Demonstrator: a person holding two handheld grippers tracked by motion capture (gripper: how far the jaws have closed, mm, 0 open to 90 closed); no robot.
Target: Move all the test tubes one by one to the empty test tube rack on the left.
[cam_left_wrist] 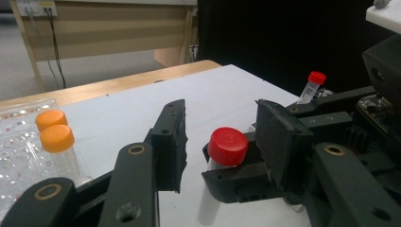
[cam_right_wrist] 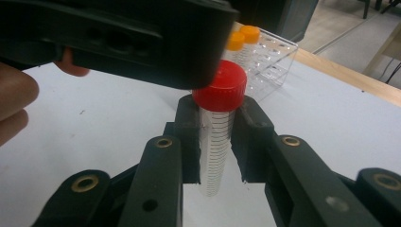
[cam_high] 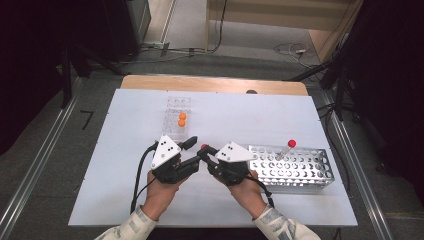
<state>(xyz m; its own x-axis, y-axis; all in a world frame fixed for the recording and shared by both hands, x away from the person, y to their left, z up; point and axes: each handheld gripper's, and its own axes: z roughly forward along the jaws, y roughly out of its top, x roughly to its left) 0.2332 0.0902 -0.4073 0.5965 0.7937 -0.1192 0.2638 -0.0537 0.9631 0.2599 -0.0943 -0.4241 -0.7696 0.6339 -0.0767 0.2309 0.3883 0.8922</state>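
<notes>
Visibly, graduation marks on red-capped tube (cam_right_wrist: 215,137)

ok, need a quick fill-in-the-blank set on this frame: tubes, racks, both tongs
1. The right tongs are shut on a tube with a ____ cap.
2. The left tongs stand ____ around that cap.
3. The clear rack holds two tubes with ____ caps.
4. The metal rack holds ____ red-capped tube.

Missing words: red; open; orange; one

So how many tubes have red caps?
2. One red-capped tube is squeezed between the right gripper's fingers, by the open left gripper. The other stands tilted in the metal rack. None looks hidden.
</notes>
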